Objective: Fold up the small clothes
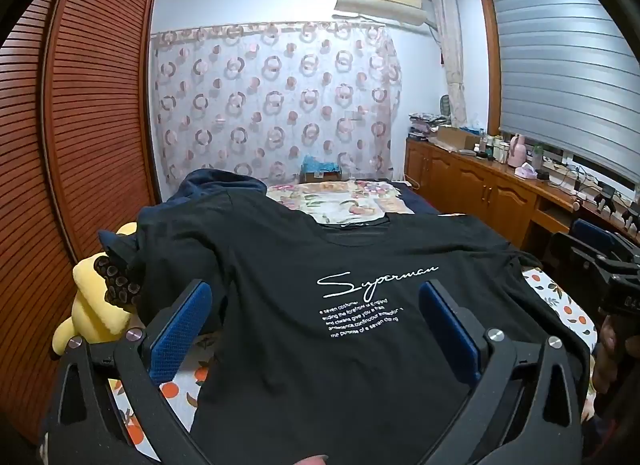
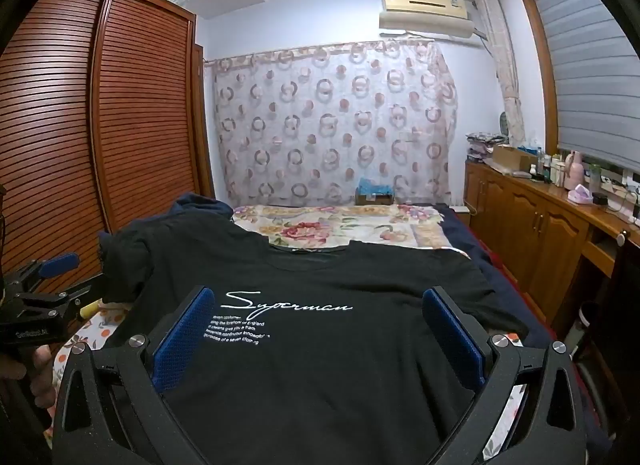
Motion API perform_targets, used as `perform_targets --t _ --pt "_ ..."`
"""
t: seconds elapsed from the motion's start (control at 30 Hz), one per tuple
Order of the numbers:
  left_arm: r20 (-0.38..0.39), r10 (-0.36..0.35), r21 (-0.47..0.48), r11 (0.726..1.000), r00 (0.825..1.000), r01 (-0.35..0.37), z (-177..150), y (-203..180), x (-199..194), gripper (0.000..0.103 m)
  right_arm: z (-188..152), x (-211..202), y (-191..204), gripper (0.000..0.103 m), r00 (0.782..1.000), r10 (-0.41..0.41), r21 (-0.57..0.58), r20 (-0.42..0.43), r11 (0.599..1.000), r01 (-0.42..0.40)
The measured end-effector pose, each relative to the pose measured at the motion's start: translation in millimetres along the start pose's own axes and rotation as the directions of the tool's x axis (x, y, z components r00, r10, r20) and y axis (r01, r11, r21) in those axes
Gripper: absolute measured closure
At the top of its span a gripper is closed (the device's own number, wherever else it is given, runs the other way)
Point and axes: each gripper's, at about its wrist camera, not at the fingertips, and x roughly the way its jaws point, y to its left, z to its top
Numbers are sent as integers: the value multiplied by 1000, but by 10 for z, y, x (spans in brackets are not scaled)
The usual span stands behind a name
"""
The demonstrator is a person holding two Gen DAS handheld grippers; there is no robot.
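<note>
A black cotton T-shirt (image 1: 320, 325) with white "Superman" script lettering is seen spread front-up on a bed covered by a white sheet printed with oranges (image 1: 180, 389), collar turned toward the far end of the bed. The left gripper (image 1: 316, 329), black-framed with blue textured pads, is held above the shirt's lower half with its jaws set wide apart, nothing clamped; the printed text is framed between the fingers. The right gripper (image 2: 320, 337), same build, is likewise held over the shirt with jaws spread and nothing pinched. The shirt's left sleeve is draped over a dark navy garment (image 1: 216, 189) bunched at the bed's left side. A yellow plush toy (image 1: 94, 305) is seen beside that sleeve at the left edge. A floral quilt (image 2: 340, 225) is laid across the far part of the bed, just beyond the collar. A slatted brown wooden wardrobe (image 2: 120, 125) stands on the left, a circle-patterned sheer curtain (image 2: 332, 121) hangs at the back, and wooden cabinets (image 2: 532, 225) cluttered with bottles run along the right wall under grey blinds.
</note>
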Motion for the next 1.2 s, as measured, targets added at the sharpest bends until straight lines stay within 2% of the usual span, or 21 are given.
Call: perform_targets --t 1.2 --pt "17 8 15 1000 1000 -8 34 -53 -75 0 7 -10 -19 0 1000 -4 -7 -7 1000 4"
